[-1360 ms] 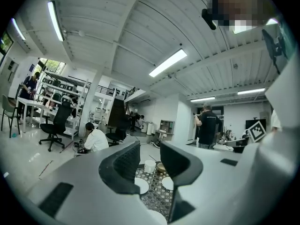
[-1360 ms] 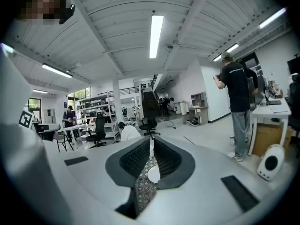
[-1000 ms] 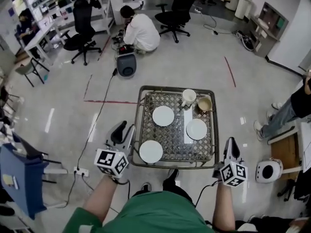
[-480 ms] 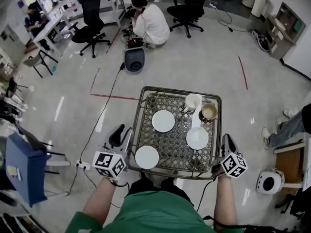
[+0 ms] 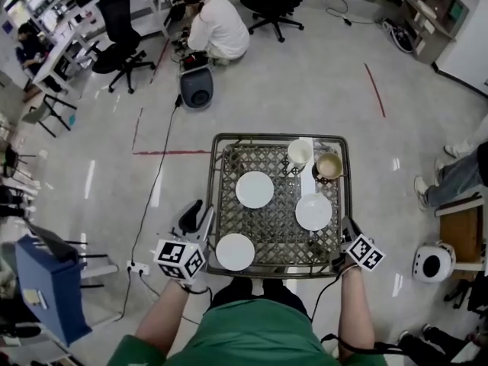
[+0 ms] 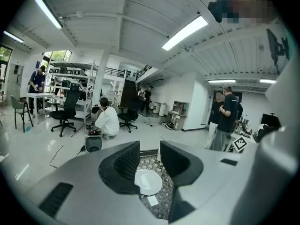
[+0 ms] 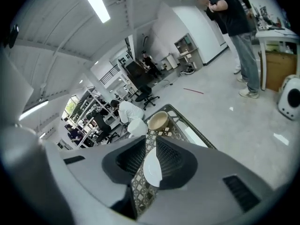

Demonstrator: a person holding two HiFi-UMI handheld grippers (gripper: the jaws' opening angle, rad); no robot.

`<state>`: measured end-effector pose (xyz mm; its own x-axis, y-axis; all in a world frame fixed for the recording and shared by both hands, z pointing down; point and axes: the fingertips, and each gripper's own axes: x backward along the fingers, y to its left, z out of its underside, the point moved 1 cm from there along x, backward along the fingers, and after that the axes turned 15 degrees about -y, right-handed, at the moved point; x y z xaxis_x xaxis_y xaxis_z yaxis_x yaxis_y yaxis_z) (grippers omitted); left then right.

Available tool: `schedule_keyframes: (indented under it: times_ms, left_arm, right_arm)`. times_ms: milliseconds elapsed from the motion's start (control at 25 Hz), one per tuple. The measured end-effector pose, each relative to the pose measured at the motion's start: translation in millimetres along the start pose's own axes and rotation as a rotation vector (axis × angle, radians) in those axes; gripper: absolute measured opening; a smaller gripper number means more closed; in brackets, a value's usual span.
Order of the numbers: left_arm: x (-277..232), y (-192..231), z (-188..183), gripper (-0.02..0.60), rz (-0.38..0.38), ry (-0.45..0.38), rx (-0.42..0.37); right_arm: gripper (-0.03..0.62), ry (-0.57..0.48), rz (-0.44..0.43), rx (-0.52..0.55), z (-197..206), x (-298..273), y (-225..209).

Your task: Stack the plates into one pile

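Three white plates lie apart on the lattice table (image 5: 276, 223): one near the left front (image 5: 235, 252), one at mid-left (image 5: 255, 189), one at mid-right (image 5: 313, 212). My left gripper (image 5: 197, 218) hangs open just outside the table's left front corner. In the left gripper view its empty jaws (image 6: 150, 156) frame the near plate (image 6: 148, 182) lying beyond them. At the right front corner, my right gripper (image 5: 347, 229) sits low with its jaws opening. In the right gripper view those jaws (image 7: 151, 146) are empty, and the mid-right plate (image 7: 152, 168) shows through the gap.
A white cup (image 5: 298, 153) and a tan bowl (image 5: 329, 166) stand at the table's far right, with a white paper strip (image 5: 305, 180) beside them. The table has a raised metal rim (image 5: 217, 204). A person (image 5: 216, 23) crouches on the floor beyond, near office chairs.
Both grippers have sunk and moved in toward the table's front corners. The right one dropped further, rolled, and its jaws have parted.
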<state>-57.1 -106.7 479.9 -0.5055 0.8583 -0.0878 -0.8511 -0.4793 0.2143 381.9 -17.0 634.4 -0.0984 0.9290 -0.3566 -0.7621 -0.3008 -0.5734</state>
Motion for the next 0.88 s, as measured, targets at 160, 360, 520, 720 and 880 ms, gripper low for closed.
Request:
schedule_keyframes:
  times_ms: [160,360,520,720,880]
  left_arm:
    - [-9.0,-4.8,13.6,0.146,0.031,0.041,-0.006]
    - [-12.0,-0.5,9.0,0.146,0.047,0.066,-0.025]
    - [-12.0,0.2,14.4,0.146,0.045,0.092,-0.031]
    - [-12.9,1.9,22.9,0.146,0.042,0.112,-0.026]
    - [-11.3,5.1,23.4,0.146,0.026,0.12,-0.012]
  right_arm:
    - [0.087,0.058,0.064,-0.11,37.0,-4.7,-34.5]
    - [0.097,0.094,0.115,-0.234,73.4,-9.7,-54.0]
    - [0.108,0.123,0.151,-0.314,99.5,-15.1,-69.4]
    - [0.127,0.168,0.171,-0.369,124.7,-26.1,-78.2]
    - [0.138,0.191,0.209,-0.402,136.6,-27.9,-86.3]
